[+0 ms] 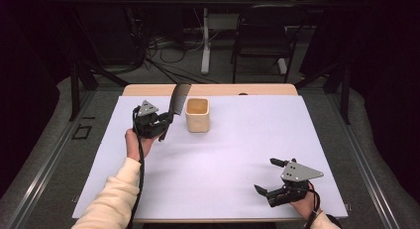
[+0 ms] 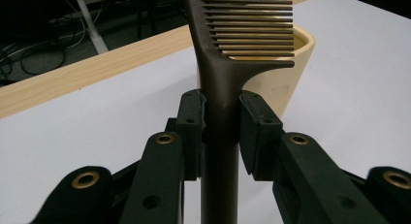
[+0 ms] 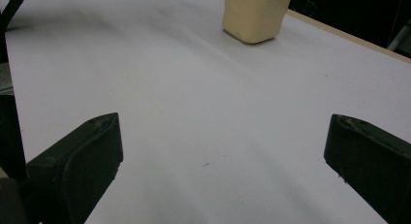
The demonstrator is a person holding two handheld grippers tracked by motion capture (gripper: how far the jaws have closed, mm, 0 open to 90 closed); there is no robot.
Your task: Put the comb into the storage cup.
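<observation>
Comb [image 1: 179,98] sits clamped by its handle in my left hand-held gripper [image 1: 159,124], teeth raised, at 9 o'clock of the cream cup [image 1: 198,115] on the counter [image 1: 233,154]. My right hand-held gripper [image 1: 270,175] rests at 5 o'clock, jaws wide apart, holding nothing. Risk as I judge it: the narrow handle may pivot between the pads, so the teeth catch the cup rim and tip the cup.
</observation>
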